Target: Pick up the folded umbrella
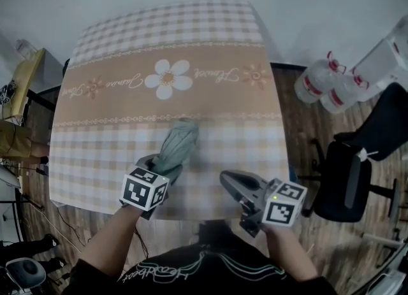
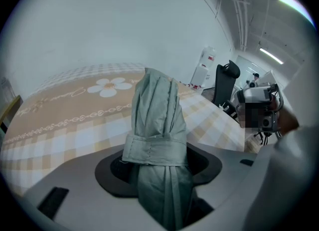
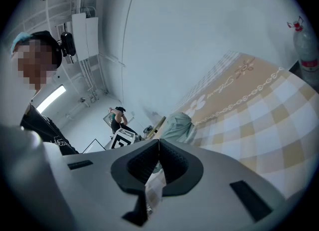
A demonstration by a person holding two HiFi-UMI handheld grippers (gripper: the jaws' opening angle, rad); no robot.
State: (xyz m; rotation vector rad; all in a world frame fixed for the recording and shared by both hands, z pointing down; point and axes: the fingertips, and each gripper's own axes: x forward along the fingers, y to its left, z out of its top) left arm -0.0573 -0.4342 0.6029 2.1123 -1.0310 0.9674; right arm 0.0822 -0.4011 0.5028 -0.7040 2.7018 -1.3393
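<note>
Lift step judged in hand: the folded umbrella (image 1: 179,142) is clamped at its strap (image 2: 154,148) by the left tool (image 1: 160,167) over the near edge of the desk (image 1: 210,51), the right tool (image 1: 227,179) is held closed and empty, and a steady raise clear of the desk is called for.

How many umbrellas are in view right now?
1: the folded umbrella, gripped by the left gripper over the near part of the checked table. No other shows.
</note>
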